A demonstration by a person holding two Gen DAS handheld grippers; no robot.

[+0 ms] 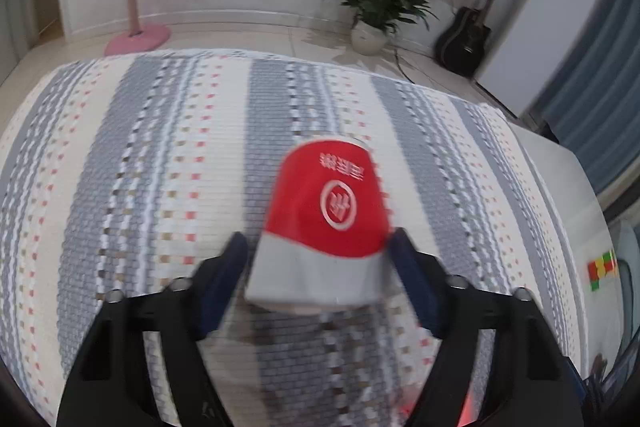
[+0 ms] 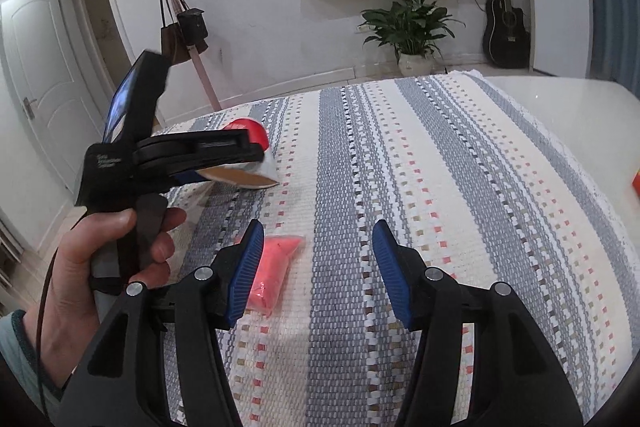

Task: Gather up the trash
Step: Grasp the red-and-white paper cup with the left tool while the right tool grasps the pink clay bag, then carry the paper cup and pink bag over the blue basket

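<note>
A squashed red and white paper cup (image 1: 324,223) sits between the blue pads of my left gripper (image 1: 316,259), which is shut on it just above the striped tablecloth (image 1: 140,167). In the right wrist view the same cup (image 2: 256,155) shows in the left gripper (image 2: 240,163) at the left, held by a hand. My right gripper (image 2: 318,267) is open and empty over the cloth. A pink plastic packet (image 2: 272,267) lies on the cloth beside its left finger (image 2: 246,271).
The woven cloth (image 2: 440,187) covers a white table (image 2: 580,115). A coloured cube (image 1: 602,269) lies off the right edge. A potted plant (image 2: 412,27), a guitar (image 2: 506,31) and a pink coat stand (image 1: 134,35) stand on the floor beyond.
</note>
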